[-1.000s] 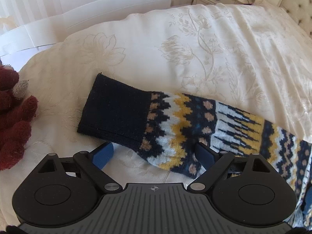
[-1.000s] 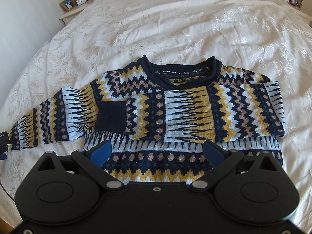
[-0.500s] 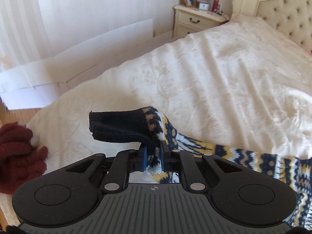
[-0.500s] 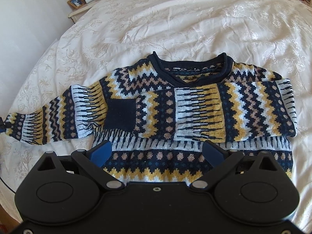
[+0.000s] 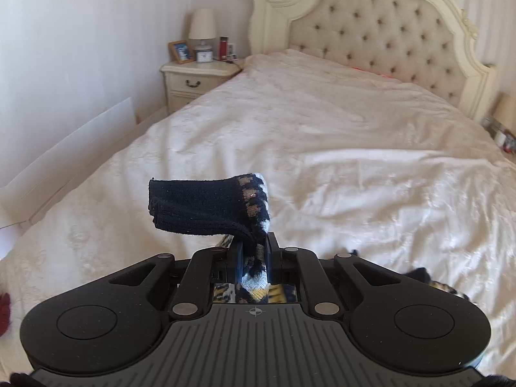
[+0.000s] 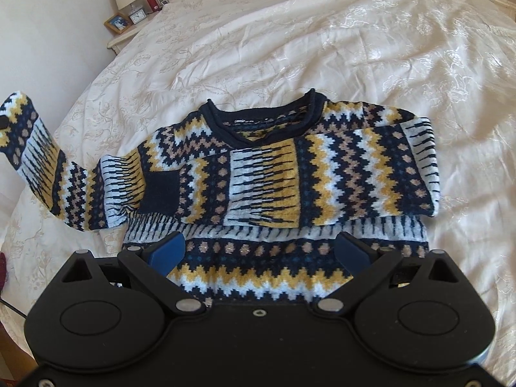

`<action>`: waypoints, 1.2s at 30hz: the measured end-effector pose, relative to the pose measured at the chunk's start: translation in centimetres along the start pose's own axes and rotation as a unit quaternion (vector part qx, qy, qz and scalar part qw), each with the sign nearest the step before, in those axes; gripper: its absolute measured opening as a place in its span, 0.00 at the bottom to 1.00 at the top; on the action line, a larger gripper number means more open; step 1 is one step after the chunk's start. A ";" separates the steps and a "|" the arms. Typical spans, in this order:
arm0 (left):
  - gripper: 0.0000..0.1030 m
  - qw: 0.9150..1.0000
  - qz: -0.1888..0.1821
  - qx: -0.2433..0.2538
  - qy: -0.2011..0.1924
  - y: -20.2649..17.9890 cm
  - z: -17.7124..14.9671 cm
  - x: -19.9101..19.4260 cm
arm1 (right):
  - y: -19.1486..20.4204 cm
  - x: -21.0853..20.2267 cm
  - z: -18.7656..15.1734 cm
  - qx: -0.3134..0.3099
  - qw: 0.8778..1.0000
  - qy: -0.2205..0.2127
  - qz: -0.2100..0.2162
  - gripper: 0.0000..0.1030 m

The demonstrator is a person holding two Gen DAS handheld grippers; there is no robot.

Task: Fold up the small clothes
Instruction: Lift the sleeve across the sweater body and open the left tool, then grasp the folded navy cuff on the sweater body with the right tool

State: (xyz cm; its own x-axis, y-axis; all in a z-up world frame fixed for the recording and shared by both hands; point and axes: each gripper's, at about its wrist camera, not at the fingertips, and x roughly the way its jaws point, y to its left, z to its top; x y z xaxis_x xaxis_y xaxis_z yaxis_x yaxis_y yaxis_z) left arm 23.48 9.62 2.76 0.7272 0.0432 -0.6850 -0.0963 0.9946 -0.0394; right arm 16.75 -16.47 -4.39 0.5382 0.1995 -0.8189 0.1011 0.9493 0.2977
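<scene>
The left tool [image 5: 253,251] is clenched on the lifted sleeve [image 6: 48,158], whose length runs rightward toward the sweater [image 6: 277,174] lying flat on the bed [image 6: 354,48] just ahead of the released right tool [image 6: 258,251].

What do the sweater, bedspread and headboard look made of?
Sweater: knitted yarn, likely wool or acrylic; ribbed cuff, matte fuzzy zigzag pattern.
Bedspread: cream woven fabric, slight sheen, raised floral pattern.
Headboard: button-tufted upholstery, probably fabric, in a carved frame painted cream.
</scene>
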 end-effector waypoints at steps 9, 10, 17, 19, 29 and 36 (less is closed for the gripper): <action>0.12 0.991 -0.096 0.038 0.081 -14.1 -4.4 5.4 | -6.2 -2.1 -0.4 0.031 0.999 -0.006 -0.019 0.97; 0.12 0.990 -0.100 0.045 0.090 -15.6 -5.2 5.9 | -6.8 -2.3 -0.5 0.034 0.999 -0.005 -0.021 0.97; 0.25 0.978 -0.112 0.147 0.096 -23.1 -8.9 6.8 | -9.9 -2.9 -1.0 0.057 0.998 0.000 -0.036 0.97; 0.25 0.974 -0.121 0.173 0.086 -24.3 -9.2 6.2 | -10.1 -2.7 -1.1 0.062 0.997 0.003 -0.038 0.97; 0.38 0.963 -0.132 0.226 0.059 -22.2 -10.3 4.5 | -8.8 -0.6 -0.1 0.065 0.997 0.002 -0.040 0.97; 0.38 0.970 -0.041 0.201 0.128 -14.5 -11.0 8.9 | -7.8 2.0 2.3 0.056 0.997 -0.006 -0.053 0.97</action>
State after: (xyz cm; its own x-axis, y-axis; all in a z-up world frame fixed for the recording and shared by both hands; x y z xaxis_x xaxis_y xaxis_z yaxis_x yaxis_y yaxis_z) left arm 23.85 -5.50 -10.75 0.5245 -0.0110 -0.8513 0.2649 0.9524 0.1509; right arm 19.01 -24.00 -7.23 0.5295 0.0952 -0.8430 0.2503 0.9319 0.2624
